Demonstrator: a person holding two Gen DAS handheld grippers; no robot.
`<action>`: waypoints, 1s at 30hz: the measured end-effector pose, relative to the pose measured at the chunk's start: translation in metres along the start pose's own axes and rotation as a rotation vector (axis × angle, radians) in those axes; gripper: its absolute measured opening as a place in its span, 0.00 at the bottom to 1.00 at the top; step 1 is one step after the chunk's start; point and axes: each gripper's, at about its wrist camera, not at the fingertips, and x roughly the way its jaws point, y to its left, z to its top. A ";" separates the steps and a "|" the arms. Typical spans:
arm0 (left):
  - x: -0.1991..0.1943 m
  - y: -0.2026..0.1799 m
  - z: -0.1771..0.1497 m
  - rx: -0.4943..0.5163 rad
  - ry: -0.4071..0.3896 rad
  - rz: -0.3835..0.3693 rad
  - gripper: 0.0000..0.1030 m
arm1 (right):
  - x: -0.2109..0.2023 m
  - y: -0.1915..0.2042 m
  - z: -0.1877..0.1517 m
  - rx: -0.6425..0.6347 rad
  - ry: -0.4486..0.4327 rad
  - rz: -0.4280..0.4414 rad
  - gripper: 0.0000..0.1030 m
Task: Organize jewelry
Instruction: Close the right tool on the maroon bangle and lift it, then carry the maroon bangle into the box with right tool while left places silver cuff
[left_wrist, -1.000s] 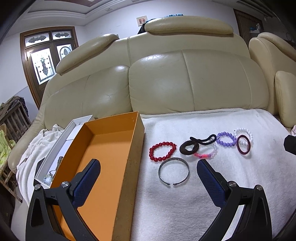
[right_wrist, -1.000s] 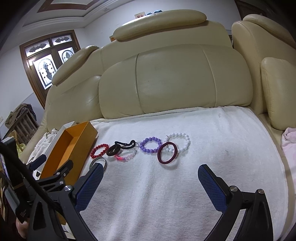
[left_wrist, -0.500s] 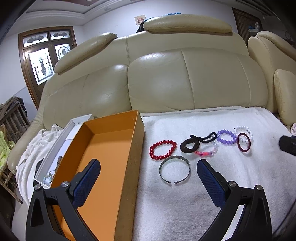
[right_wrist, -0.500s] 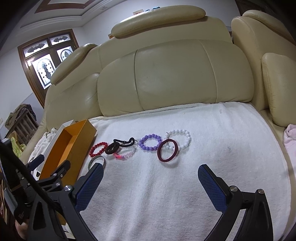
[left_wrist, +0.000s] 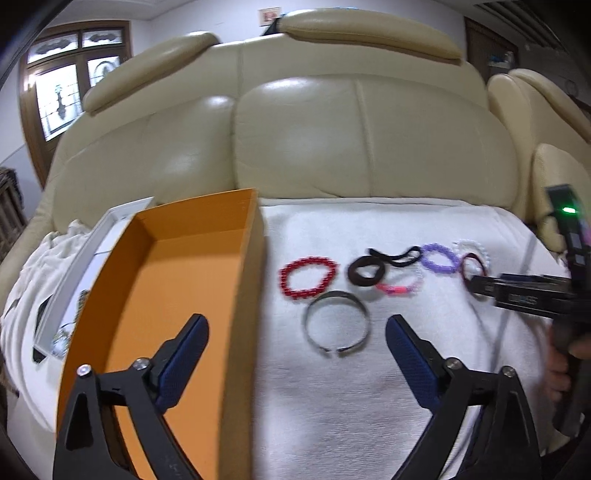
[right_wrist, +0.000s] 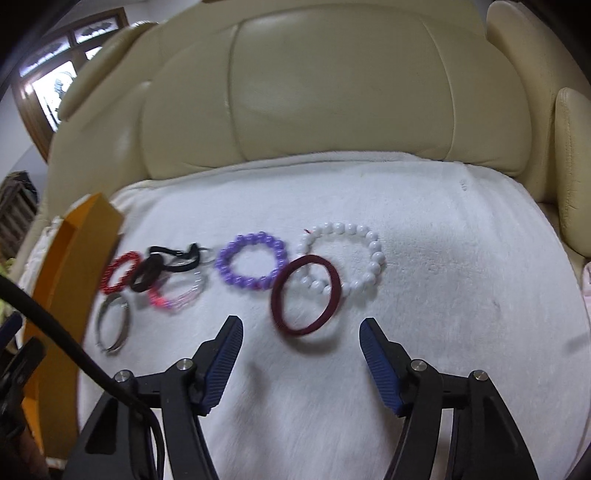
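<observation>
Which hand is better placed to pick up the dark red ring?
Right. The right tongs, which have just been closing, sit just before the dark red ring; nothing is between them yet.

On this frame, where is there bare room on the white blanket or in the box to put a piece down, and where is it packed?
Free: the floor of the orange box; the white blanket right of the white bead bracelet, and the strip behind the row toward the sofa back. Crowded: the row from the red bead bracelet to the maroon band, pieces touching or overlapping, with the silver cuff just in front.
</observation>
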 end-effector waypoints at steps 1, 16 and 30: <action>0.001 -0.003 0.001 0.006 0.002 -0.015 0.88 | 0.005 0.000 0.001 0.001 0.009 -0.002 0.54; 0.071 -0.032 0.012 0.013 0.174 -0.056 0.68 | -0.020 -0.050 0.003 0.062 -0.035 0.045 0.08; 0.085 -0.018 0.002 -0.045 0.199 -0.104 0.61 | -0.041 -0.049 0.003 0.085 -0.081 0.095 0.08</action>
